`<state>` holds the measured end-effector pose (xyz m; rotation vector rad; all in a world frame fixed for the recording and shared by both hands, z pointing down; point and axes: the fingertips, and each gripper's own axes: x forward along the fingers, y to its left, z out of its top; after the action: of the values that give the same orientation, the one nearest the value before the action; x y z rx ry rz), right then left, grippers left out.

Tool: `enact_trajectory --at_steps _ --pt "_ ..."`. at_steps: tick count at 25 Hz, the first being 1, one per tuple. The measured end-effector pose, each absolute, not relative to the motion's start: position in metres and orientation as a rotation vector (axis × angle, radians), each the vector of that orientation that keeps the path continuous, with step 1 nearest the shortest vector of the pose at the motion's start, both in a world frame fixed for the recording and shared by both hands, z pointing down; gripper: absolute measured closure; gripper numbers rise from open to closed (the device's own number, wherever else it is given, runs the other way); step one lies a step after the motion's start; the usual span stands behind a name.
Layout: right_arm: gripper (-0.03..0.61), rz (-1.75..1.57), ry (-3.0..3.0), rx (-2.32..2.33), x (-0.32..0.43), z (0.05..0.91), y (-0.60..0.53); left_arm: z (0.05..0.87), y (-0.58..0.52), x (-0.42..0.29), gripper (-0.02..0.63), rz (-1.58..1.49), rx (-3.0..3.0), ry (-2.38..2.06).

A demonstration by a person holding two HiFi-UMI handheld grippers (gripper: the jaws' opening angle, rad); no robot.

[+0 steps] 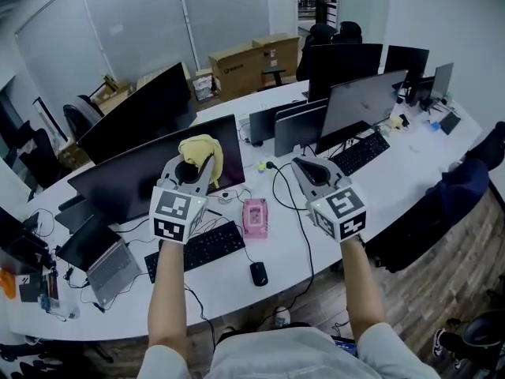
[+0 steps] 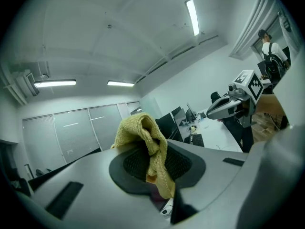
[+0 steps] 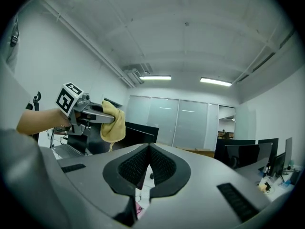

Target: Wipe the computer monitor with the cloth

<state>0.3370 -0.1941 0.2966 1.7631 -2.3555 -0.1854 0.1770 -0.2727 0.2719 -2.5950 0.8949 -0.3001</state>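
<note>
Forearms reach up from the bottom of the head view, one behind each marker cube. My left gripper (image 1: 197,166) is clenched on the yellow cloth (image 1: 202,149). In its own view the two dark pads press together on the fabric, which bunches in a soft lump above the tips and hangs in a narrow fold down between them. The cloth looks like ribbed, dry terry, crumpled and not spread flat.

My right gripper (image 3: 148,162) holds nothing. Its pads meet at the tips, with only a thin wedge of space lower down. It hangs in the air beside the left one, well apart from it and at about the same height.

From the head view, the cloth sits at the top edge of the wide dark monitor (image 1: 130,181) just in front of the left gripper. I cannot tell whether it touches the screen.

Below the monitor on the white desk (image 1: 410,168) lie a black keyboard (image 1: 202,247), a pink packet (image 1: 254,217) and a black mouse (image 1: 258,273). An open laptop (image 1: 110,264) sits off to the left. More monitors stand further along the desk.
</note>
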Motion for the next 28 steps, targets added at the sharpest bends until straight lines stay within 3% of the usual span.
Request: enact_trajectory --at_steps 7,17,28 --pt "0.551 -0.148 -2.259 1.869 0.341 0.304 -0.231 0.255 -0.335 0.216 0.535 -0.364 -2.547 0.766" --pt "0.551 -0.089 -2.230 1.859 0.321 0.310 -0.265 0.290 -0.425 0.276 0.534 -0.747 -2.308 0.611" --pt "0.551 -0.047 -2.213 1.881 0.319 0.324 -0.269 0.315 -0.447 0.269 0.535 -0.965 -2.063 0.612"
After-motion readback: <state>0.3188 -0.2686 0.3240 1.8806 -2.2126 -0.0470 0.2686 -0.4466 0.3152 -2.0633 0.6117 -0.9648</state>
